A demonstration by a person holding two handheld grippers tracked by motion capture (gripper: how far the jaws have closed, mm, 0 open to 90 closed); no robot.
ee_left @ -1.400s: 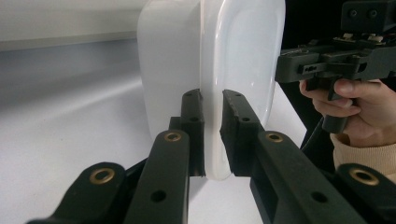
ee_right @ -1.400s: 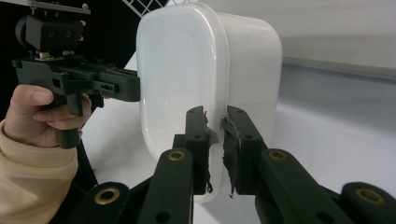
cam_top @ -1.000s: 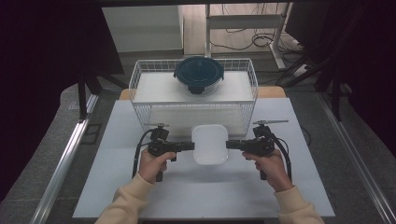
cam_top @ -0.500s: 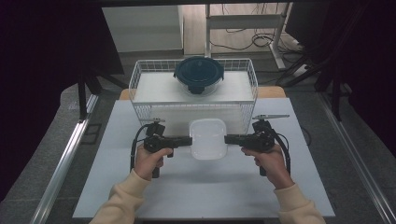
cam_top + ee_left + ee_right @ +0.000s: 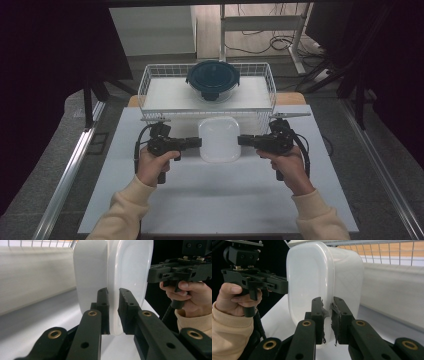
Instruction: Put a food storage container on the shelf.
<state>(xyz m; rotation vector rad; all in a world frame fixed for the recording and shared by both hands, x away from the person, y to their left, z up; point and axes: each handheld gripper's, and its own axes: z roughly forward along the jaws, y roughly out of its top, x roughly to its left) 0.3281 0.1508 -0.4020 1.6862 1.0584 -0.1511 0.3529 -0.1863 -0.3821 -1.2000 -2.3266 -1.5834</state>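
A white translucent plastic container hangs above the white table, held level between both grippers just in front of the wire basket. My left gripper is shut on the container's left rim; in the left gripper view its jaws pinch the rim of the container. My right gripper is shut on the right rim, and the right gripper view has the container clamped between the worn pads. A round dark teal lidded bowl sits inside the basket.
The white wire basket stands at the far edge of the white table, straight behind the container. Dark panels flank both sides. Metal rails run along the floor left and right of the table.
Both hands have lifted the container upward off the table and slightly toward the basket. Both grips are unchanged.
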